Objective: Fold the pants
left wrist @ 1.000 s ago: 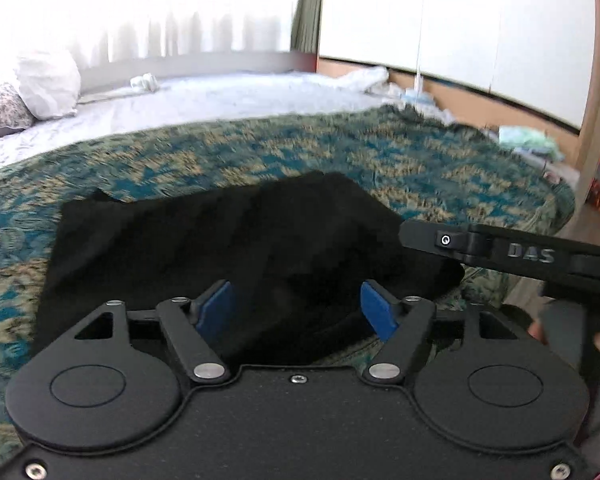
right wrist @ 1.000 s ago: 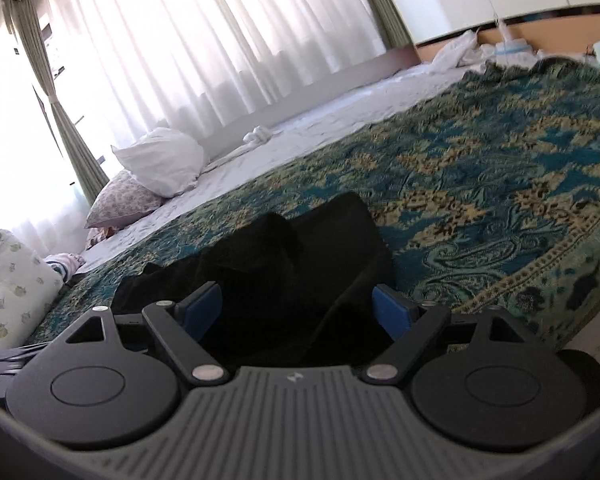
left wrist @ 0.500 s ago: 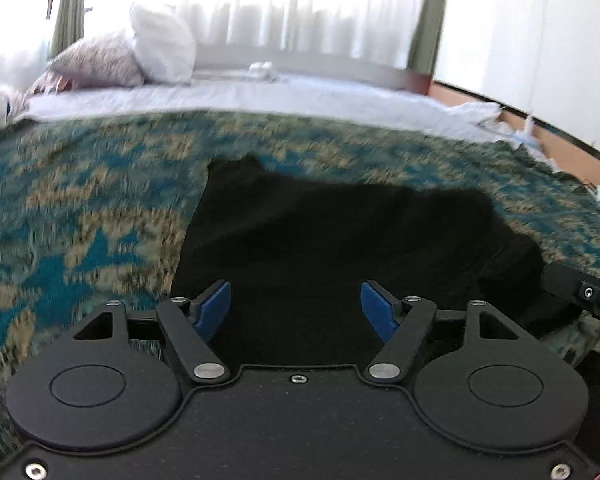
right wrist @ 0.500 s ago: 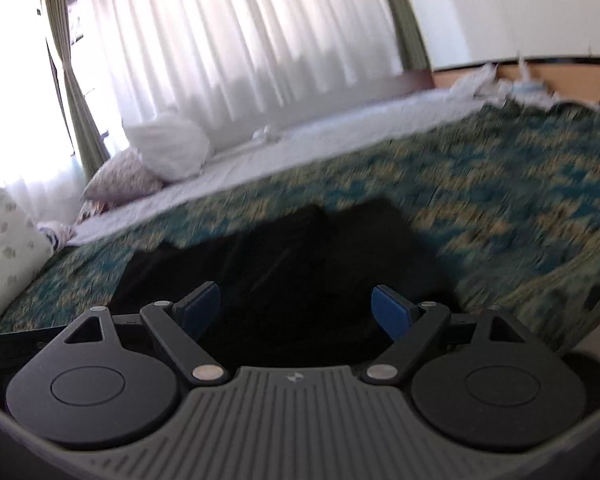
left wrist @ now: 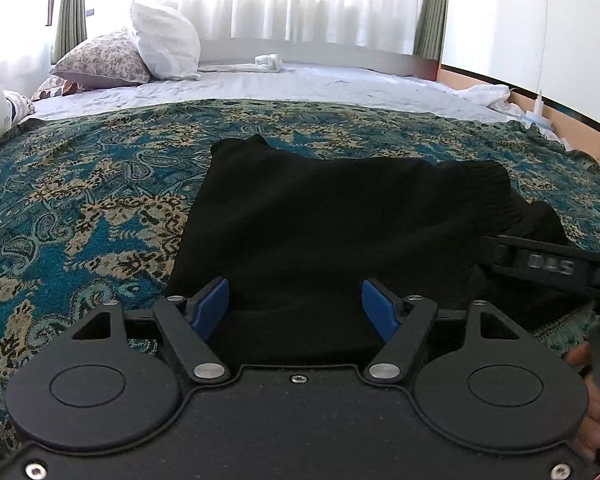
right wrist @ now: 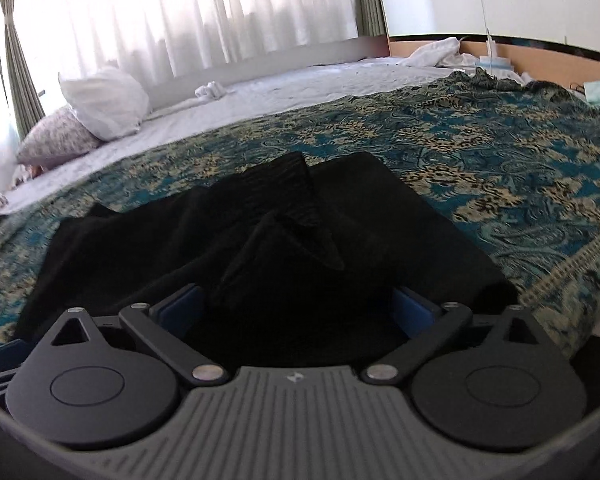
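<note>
The black pants [left wrist: 340, 220] lie on the teal and tan patterned bedspread [left wrist: 80, 200] near the bed's close edge, spread fairly flat on their left part, with the gathered elastic waistband [left wrist: 476, 192] toward the right. In the right wrist view the same pants [right wrist: 260, 248] bunch into raised folds just ahead of the fingers. The left claw [left wrist: 296, 308] hovers over the near hem with its blue pads [left wrist: 210, 306] well apart and no cloth pinched between them. The right claw [right wrist: 296, 312] has just been opening and now stands very wide; dark cloth lies between the pads, but they do not press on it. The right claw's black finger also reaches in from the right edge of the left wrist view, over the waistband end. Beyond the bedspread is a white sheet [left wrist: 300, 84], with a white pillow [left wrist: 164, 40] and a floral pillow [left wrist: 100, 60] at the far left, and sheer curtains [right wrist: 180, 12] over a bright window behind.
</note>
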The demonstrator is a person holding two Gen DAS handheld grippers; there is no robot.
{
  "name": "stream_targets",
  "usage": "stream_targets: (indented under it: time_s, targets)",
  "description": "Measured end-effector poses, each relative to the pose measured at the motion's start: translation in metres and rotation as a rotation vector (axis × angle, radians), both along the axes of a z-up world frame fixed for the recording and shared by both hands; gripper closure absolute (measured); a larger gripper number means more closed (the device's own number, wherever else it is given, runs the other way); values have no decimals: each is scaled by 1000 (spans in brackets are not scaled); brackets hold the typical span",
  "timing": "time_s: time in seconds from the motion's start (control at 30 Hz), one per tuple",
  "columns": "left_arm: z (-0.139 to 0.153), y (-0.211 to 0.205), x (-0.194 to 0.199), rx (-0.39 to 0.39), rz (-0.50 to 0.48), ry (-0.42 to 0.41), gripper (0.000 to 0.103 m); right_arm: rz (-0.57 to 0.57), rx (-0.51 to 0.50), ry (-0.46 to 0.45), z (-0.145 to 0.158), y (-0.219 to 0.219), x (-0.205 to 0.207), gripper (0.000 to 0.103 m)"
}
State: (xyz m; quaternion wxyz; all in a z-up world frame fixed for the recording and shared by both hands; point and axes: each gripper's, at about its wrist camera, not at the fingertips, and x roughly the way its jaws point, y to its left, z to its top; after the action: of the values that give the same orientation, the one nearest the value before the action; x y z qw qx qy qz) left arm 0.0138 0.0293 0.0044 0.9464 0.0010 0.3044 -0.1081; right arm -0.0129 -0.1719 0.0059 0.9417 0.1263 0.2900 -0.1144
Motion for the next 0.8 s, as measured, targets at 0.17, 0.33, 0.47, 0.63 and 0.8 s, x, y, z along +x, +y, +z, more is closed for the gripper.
stream_targets:
  time_s: [0.17, 0.33, 0.47, 0.63, 0.8]
  targets:
    - [-1, 1, 0, -3, -4, -3, 31, 13, -33, 3, -3, 3, 14, 0]
    - [-1, 2, 0, -6, -8, -7, 31, 40, -99, 0, -8, 11, 21, 0]
    - [-1, 2, 1, -9, -7, -4, 31, 50, -103, -16, -7, 10, 21, 14]
    - [5, 8, 0, -65, -8, 13, 32, 42, -55, -66, -2, -2, 12, 48]
    - [15, 7, 2, -115, -13, 7, 42, 57, -55, -116, 8, -14, 10, 69]
